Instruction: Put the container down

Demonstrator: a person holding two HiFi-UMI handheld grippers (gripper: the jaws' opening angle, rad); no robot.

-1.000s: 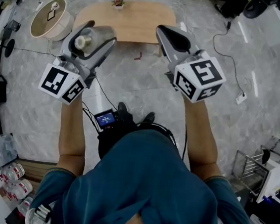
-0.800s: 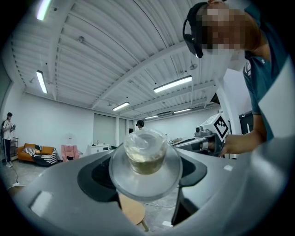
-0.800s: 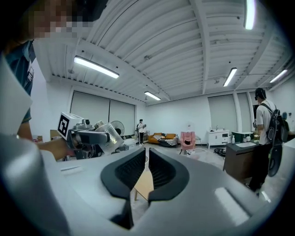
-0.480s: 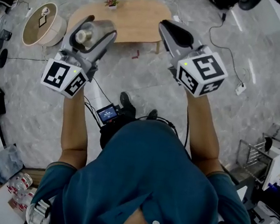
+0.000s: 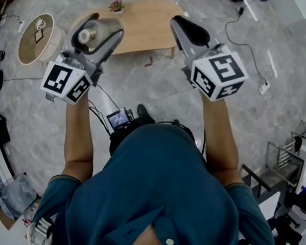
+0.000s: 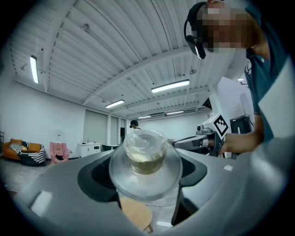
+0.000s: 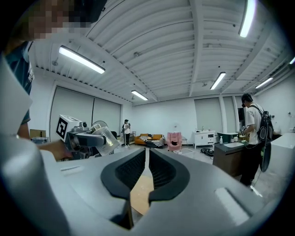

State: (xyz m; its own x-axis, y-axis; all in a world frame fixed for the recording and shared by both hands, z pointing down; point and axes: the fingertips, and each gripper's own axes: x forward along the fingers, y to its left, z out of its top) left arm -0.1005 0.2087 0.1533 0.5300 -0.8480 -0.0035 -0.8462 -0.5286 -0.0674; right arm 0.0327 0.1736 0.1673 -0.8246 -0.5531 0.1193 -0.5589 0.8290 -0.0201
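Holding the clear plastic container (image 6: 145,156) aloft in the left gripper (image 5: 93,33), jaws clamped on its sides, the cup tilted rather than upright; right gripper (image 5: 187,32) pinched together on nothing; low wooden table (image 5: 149,25) lies ahead, container seemingly short of its near-left edge. Risks, as we judge them: letting go before the base rests on the tabletop drops it to the floor; setting it down tilted tips it over; thin walls may buckle or slip under the squeeze, spilling the pale contents.
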